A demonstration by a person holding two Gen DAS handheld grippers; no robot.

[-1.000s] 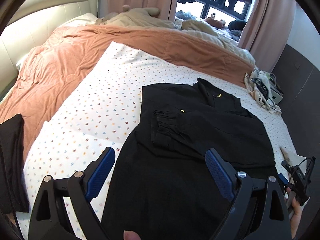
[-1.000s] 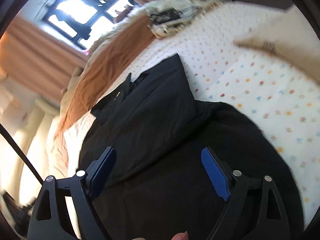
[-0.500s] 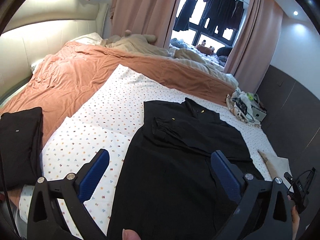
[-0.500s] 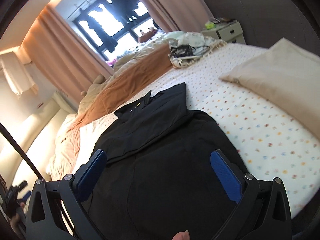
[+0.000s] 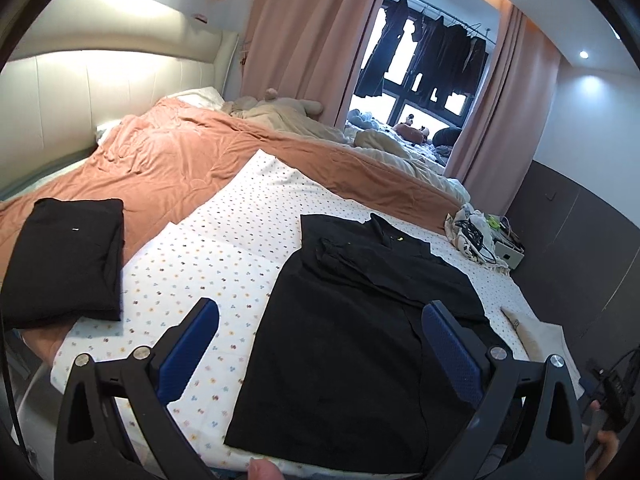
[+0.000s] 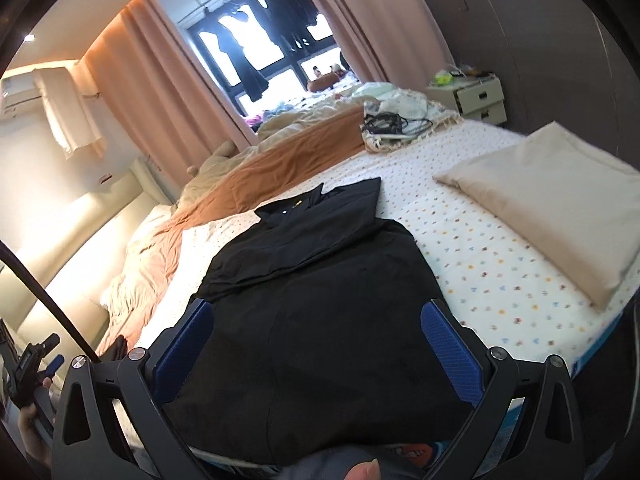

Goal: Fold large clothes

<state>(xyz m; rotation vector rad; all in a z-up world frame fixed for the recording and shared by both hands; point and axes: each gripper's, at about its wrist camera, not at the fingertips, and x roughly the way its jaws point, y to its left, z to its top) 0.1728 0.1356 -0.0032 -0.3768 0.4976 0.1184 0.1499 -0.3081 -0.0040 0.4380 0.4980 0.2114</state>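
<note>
A large black garment (image 5: 360, 320) lies flat on the dotted white sheet (image 5: 224, 256), its sleeves folded inward across the chest and its collar pointing away from me. In the right wrist view the same black garment (image 6: 320, 300) fills the middle. My left gripper (image 5: 320, 320) hangs open above the garment's near hem, with nothing between its blue pads. My right gripper (image 6: 316, 328) is also open and empty above the near part of the garment. The right-hand gripper (image 5: 612, 392) shows at the left wrist view's right edge.
A folded black garment (image 5: 68, 260) rests at the left on the orange blanket (image 5: 168, 160). A beige pillow (image 6: 560, 208) lies on the right of the bed. A pile of cables and cloth (image 6: 396, 124) sits at the far corner, beside a nightstand (image 6: 476, 96).
Both grippers have pulled back and risen away from the garment, which now looks smaller and farther. Their jaws have spread slightly wider. The folded black garment at the left came into fuller view.
</note>
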